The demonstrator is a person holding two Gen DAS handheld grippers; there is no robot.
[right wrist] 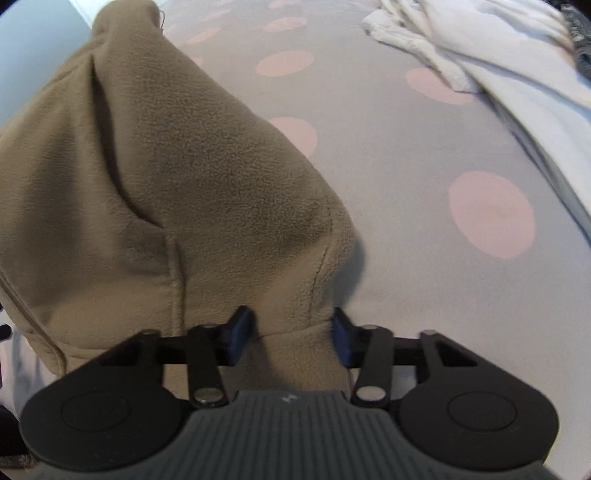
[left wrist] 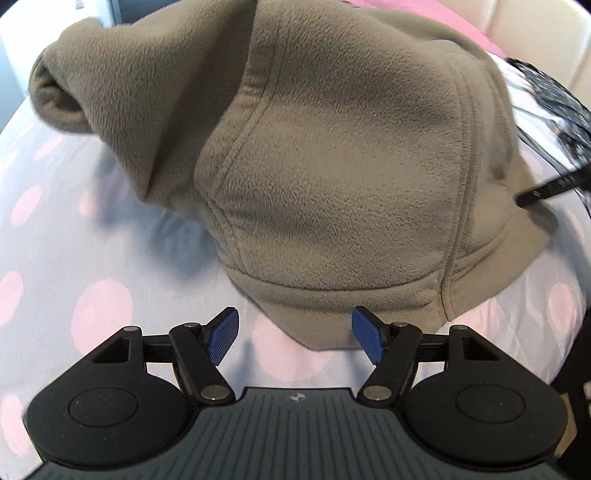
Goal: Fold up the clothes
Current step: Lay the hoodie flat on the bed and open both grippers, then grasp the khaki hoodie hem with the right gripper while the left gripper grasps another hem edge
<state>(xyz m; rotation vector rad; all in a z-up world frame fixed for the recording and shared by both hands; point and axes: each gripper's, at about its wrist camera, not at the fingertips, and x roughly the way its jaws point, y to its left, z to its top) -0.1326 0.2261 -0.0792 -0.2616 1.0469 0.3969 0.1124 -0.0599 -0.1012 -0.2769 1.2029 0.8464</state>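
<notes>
An olive-grey fleece garment [left wrist: 332, 166] lies bunched on a pale sheet with pink dots [left wrist: 92, 221]. In the left wrist view its hem corner reaches down between my left gripper's blue pads [left wrist: 225, 336]. The left gripper [left wrist: 297, 338] stands open over the sheet, and neither pad presses the cloth. In the right wrist view the same fleece [right wrist: 147, 184] rises to the left. A fold of its edge fills the gap of my right gripper [right wrist: 293, 336], whose blue pads [right wrist: 240, 332] press on it from both sides.
White clothes [right wrist: 498, 55] lie crumpled at the far right of the dotted sheet [right wrist: 424, 184]. A black-and-white patterned item [left wrist: 546, 96] and a thin black bar [left wrist: 550, 192] sit by the fleece's right side. Pink cloth [left wrist: 406, 14] shows behind it.
</notes>
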